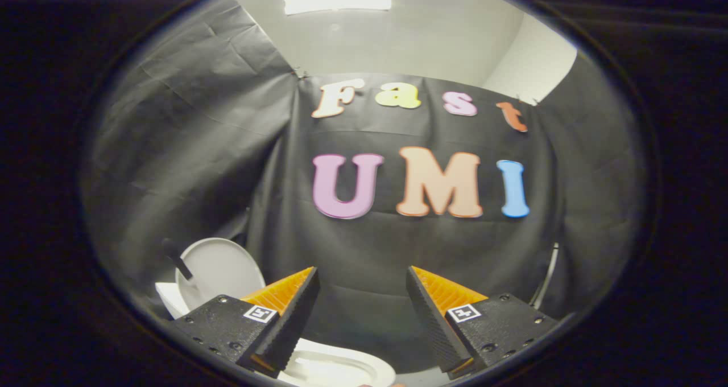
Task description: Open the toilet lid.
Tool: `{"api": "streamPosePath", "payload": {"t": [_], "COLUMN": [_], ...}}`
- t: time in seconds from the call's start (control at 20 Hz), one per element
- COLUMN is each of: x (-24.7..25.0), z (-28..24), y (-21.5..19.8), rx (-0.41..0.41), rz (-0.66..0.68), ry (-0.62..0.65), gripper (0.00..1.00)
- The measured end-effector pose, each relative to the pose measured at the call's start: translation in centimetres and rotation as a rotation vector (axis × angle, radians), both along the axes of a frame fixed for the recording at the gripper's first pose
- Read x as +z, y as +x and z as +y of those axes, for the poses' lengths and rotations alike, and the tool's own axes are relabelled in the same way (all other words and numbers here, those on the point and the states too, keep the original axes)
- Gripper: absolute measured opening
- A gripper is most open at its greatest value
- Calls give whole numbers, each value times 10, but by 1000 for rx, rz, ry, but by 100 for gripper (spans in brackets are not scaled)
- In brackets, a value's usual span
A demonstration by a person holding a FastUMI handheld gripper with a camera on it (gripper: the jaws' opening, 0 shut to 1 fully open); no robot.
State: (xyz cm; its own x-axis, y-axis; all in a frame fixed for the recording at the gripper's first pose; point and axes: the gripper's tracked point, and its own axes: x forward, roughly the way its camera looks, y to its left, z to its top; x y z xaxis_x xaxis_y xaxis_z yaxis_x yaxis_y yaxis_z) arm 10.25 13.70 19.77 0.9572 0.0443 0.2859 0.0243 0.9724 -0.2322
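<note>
Standing upright already, toilet lid [219,267] beyond and beside the left finger, against the black cloth wall [398,250]; white seat rim [341,367] below the fingers. Gripper [362,287] spread apart, clamped on nothing. Best now: backing off slowly, keeping fingertips from bumping the raised lid.

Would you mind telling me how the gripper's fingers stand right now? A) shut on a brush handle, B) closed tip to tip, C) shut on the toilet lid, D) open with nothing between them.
D: the gripper is open, its fingers spread apart with nothing between them; the raised toilet lid stands off beside one finger.
</note>
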Motion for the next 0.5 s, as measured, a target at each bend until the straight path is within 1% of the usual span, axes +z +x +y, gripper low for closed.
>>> {"api": "streamPosePath", "payload": {"t": [0.1, 0.25, 0.4, 0.5], "x": [-7, -24, -47, -61], "z": [-46, -94, -129, -143], "y": [-13, -28, -36, -38], "rx": [-74, -142, -191, -210], "rz": [-3, -2, -1, 6], "ry": [32, 76, 128, 159], "gripper": [93, 93, 93, 93]}}
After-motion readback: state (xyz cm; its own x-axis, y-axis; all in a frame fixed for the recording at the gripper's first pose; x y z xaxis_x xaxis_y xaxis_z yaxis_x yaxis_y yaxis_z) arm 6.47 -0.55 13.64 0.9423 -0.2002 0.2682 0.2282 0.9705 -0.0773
